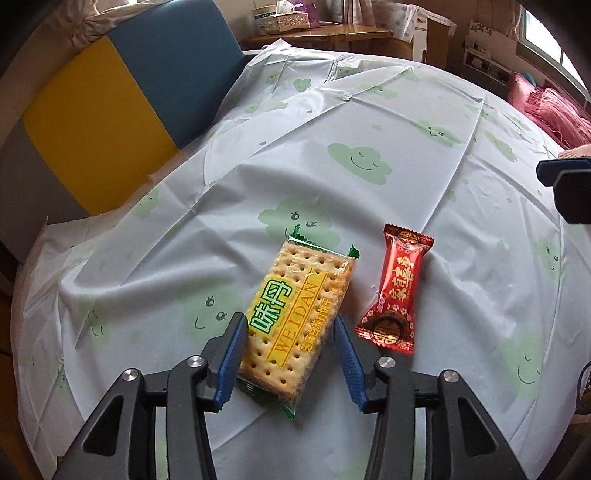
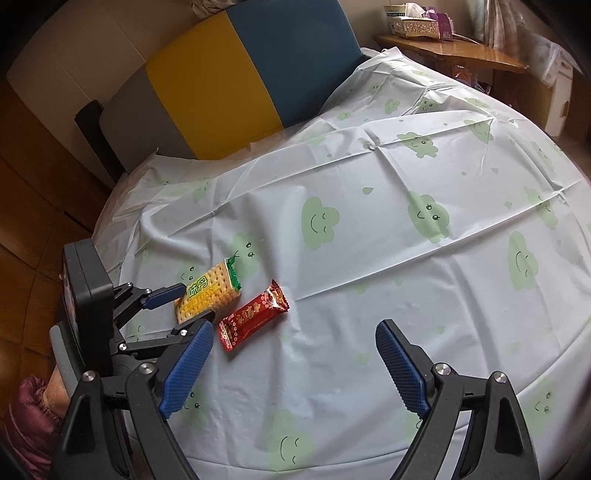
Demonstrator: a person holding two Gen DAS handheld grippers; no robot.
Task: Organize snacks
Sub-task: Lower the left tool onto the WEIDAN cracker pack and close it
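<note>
A cracker pack [image 1: 295, 317] lies on the clouded tablecloth [image 1: 369, 122], just beside a red candy [image 1: 393, 291]. The left gripper [image 1: 290, 362] straddles it, jaws half open and apparently not pressing it; no earlier frame shows whether it's a placement or pickup. The right gripper [image 2: 295, 369] hovers wide open and empty; lifting the left clear looks next.

Cloud-print tablecloth [image 1: 369, 122], yellow-blue headboard [image 1: 122, 103], wooden side table [image 2: 461, 51], window [image 1: 550, 33], wooden floor [image 2: 33, 206]

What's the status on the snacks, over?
Left gripper open, straddling the cracker pack, which lies flat on the tablecloth. Right gripper open, empty. Red candy beside it; nothing blocking.
</note>
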